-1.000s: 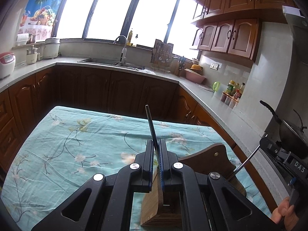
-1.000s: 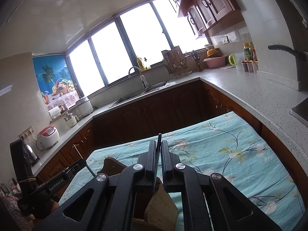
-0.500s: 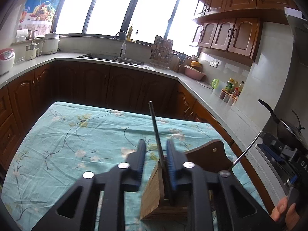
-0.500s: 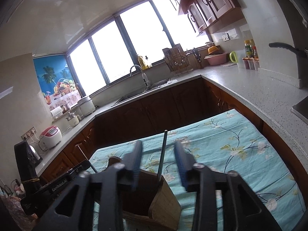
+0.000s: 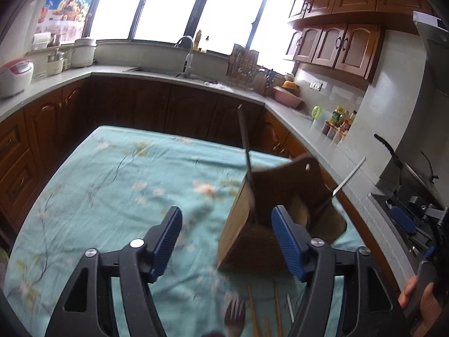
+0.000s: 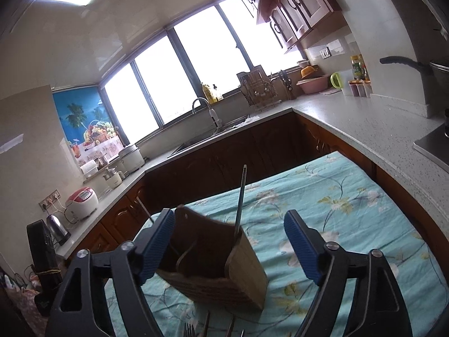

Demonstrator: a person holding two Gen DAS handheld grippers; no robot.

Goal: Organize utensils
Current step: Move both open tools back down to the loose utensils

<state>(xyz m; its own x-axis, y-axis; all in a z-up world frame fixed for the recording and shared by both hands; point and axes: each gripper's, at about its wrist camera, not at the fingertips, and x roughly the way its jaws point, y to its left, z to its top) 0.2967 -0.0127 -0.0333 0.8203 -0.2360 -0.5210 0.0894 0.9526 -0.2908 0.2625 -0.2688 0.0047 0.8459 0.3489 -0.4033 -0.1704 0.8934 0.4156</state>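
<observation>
A wooden utensil holder (image 5: 252, 224) stands on the teal flowered tablecloth (image 5: 112, 185); it also shows in the right wrist view (image 6: 213, 269). A thin dark utensil (image 5: 245, 151) stands upright in it, also seen in the right wrist view (image 6: 240, 202). A second, silver utensil handle (image 5: 349, 177) leans out of its right side. My left gripper (image 5: 226, 241) is open and empty, just in front of the holder. My right gripper (image 6: 230, 248) is open and empty, its jaws either side of the holder. A fork (image 5: 234, 318) and wooden chopsticks (image 5: 252, 314) lie on the cloth near the front edge.
Dark wooden cabinets and a grey countertop (image 6: 364, 123) wrap around the table. A sink with tap (image 5: 186, 56), a dish rack (image 6: 258, 90), a rice cooker (image 6: 82, 199) and a kettle (image 6: 57, 229) stand on it. A pan (image 5: 404, 165) sits on the stove at right.
Both grippers were shut on thin utensils standing in the holder. Both have opened wide and drawn back; the utensils stay in the holder.
</observation>
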